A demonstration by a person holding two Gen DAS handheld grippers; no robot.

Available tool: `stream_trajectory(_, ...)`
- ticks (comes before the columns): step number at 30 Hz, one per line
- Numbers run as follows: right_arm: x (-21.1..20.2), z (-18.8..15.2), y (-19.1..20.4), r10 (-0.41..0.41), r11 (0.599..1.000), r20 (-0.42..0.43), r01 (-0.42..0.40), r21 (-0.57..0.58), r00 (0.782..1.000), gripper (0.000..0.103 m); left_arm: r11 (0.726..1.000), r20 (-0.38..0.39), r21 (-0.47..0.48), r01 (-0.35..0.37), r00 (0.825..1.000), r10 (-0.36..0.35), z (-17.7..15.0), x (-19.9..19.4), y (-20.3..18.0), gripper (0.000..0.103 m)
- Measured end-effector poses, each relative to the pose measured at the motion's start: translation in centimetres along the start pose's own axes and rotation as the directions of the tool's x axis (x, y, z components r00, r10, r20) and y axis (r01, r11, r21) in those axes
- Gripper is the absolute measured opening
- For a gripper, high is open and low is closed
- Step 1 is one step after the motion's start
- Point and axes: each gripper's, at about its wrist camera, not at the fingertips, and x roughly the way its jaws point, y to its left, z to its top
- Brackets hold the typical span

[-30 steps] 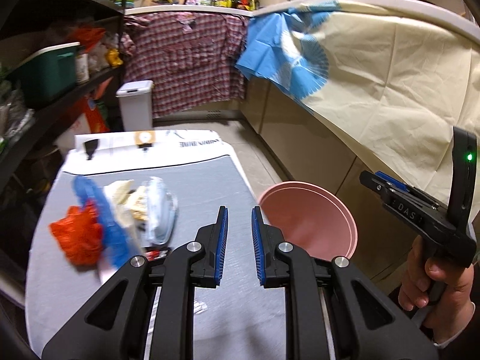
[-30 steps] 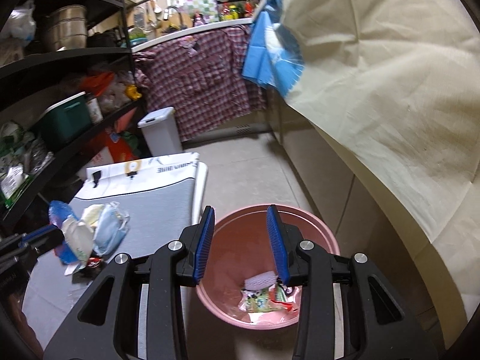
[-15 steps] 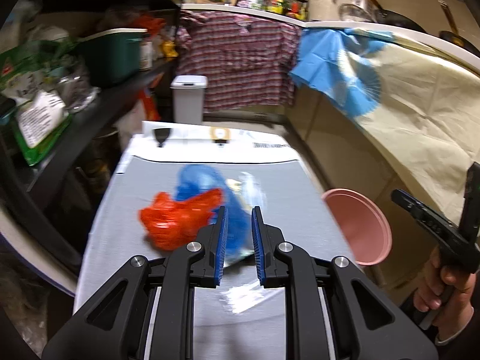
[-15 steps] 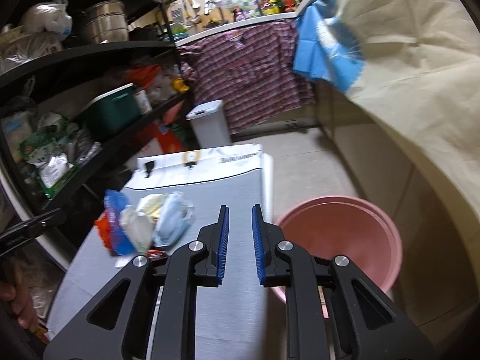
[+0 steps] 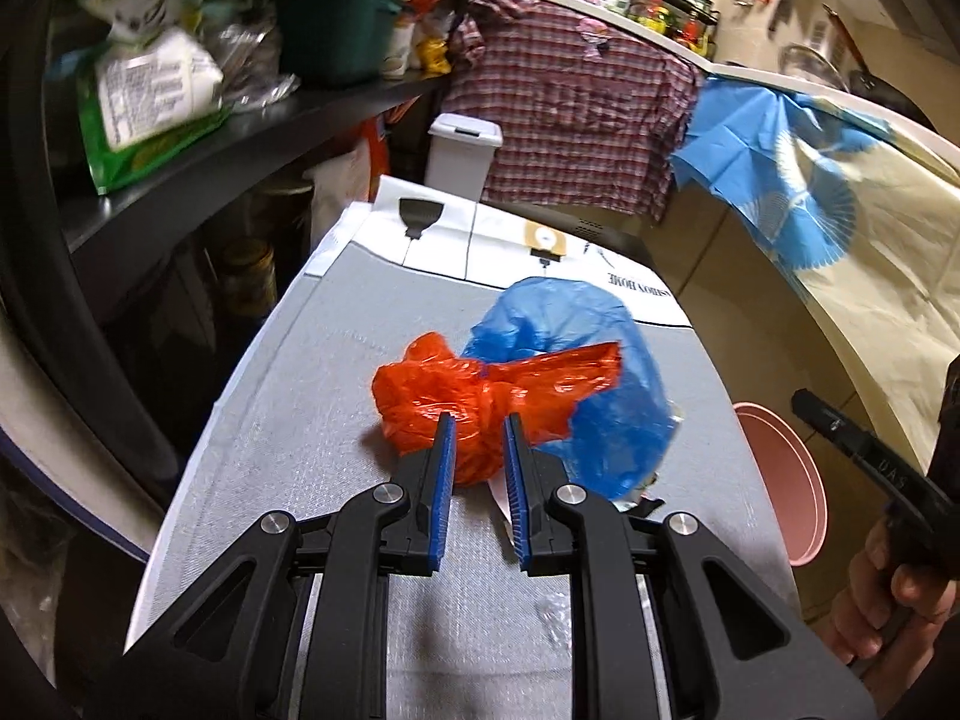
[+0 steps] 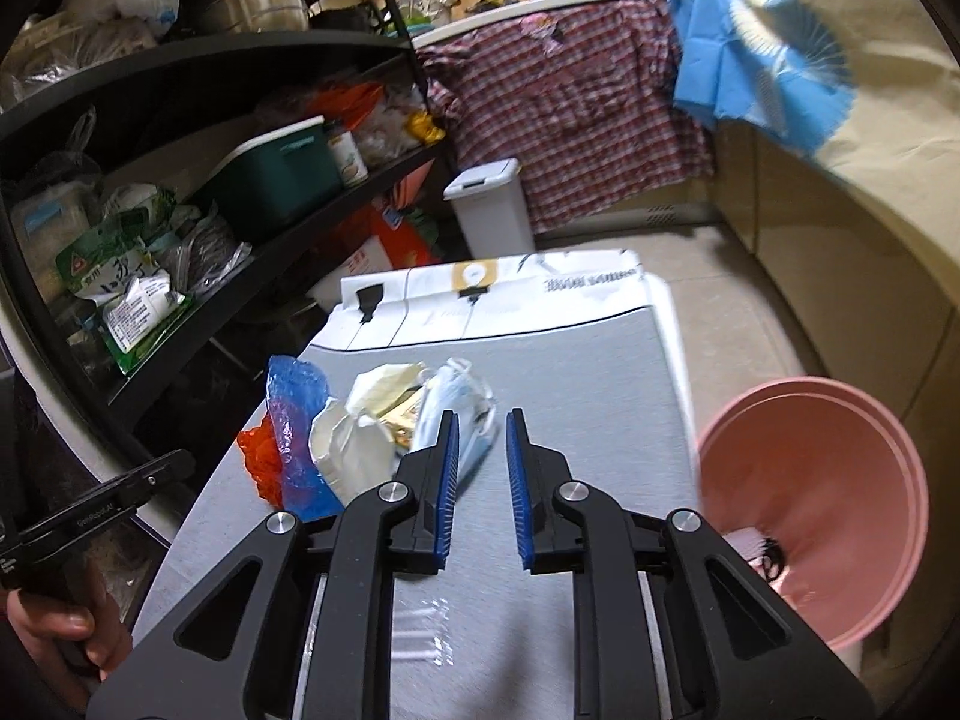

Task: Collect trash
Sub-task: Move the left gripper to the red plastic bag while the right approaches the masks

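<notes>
Left gripper (image 5: 477, 438) mid-frame, fingers narrow, flanking orange bag (image 5: 456, 396), contact unclear. Right gripper (image 6: 482, 438) mid-frame, narrow, opening, empty; pink bin (image 6: 840, 480) right.

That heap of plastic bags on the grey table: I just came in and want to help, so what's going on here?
A person is clearing trash with a hand-held claw in each hand. The left claw reaches the crumpled orange plastic bag, which lies against a blue plastic bag; its fingers straddle the bag but have not clamped it. The right claw, empty and opening slightly, points at the heap's white wrappers. The round pink plastic bin waits on the floor beside the grey table.
</notes>
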Motion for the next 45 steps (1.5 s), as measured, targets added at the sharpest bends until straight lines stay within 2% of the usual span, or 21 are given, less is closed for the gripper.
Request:
stream_trajectory(3, 1.8, -0.3, 0.5, 0.01, 1.0, -0.028, -0.01, 0.0, 1.0, 0.019, 1.0, -0.024, -0.023, 0.003, 1.0, -0.004, -0.2, 1.3, 0.5, 0.02)
stream_trajectory(5, 2.9, -0.6, 0.9, 0.023, 1.0, -0.047, -0.023, 0.0, 0.999, 0.022, 1.0, -0.035, -0.025, 0.01, 0.999, -0.011, -0.3, 2.0, 0.6, 0.033)
stream_trajectory(10, 5.0, -0.6, 1.5, 0.041, 0.999, -0.07, -0.042, -0.013, 0.997, 0.035, 0.998, -0.032, 0.016, 0.055, 0.998, -0.054, -0.4, 2.8, -0.3, 0.04)
stream_trajectory(16, 7.4, -0.7, 1.7, 0.045, 0.999, -0.108, -0.047, -0.015, 0.993, 0.04, 0.995, -0.035, 0.065, 0.07, 0.997, -0.068, -0.2, 4.1, -1.5, 0.041)
stream_trajectory(25, 9.9, -1.4, 2.3, 0.025, 0.998, -0.171, -0.034, -0.047, 0.985, 0.04, 0.996, -0.063, 0.041, 0.079, 0.995, -0.077, 0.0, 6.0, -1.0, 0.041)
stream_trajectory(30, 10.6, -1.9, 2.4, 0.011, 0.998, -0.201, -0.022, -0.054, 0.98, 0.038, 0.996, -0.059, 0.039, 0.081, 0.995, -0.079, 0.2, 6.2, -1.0, 0.034)
stream_trajectory(32, 10.8, -2.0, 2.5, 0.008, 0.998, -0.208, -0.022, -0.063, 0.978, 0.031, 0.996, -0.059, 0.043, 0.08, 0.995, -0.078, 0.3, 6.3, -1.1, 0.022)
stream_trajectory(34, 10.7, -2.1, 2.7, 0.002, 0.997, -0.211, -0.019, -0.077, 0.978, 0.017, 0.996, -0.064, 0.036, 0.088, 0.994, -0.085, 0.3, 6.5, -1.0, 0.013)
stream_trajectory(37, 10.1, -2.1, 2.5, -0.008, 0.996, -0.201, -0.01, -0.086, 0.98, 0.009, 0.996, -0.058, 0.03, 0.082, 0.995, -0.08, 0.4, 6.1, -0.9, 0.009)
stream_trajectory(45, 7.1, -1.3, 1.9, -0.036, 0.996, -0.13, 0.026, -0.083, 0.991, 0.005, 0.999, 0.013, 0.034, 0.03, 0.999, -0.031, 1.2, 3.1, -0.8, 0.006)
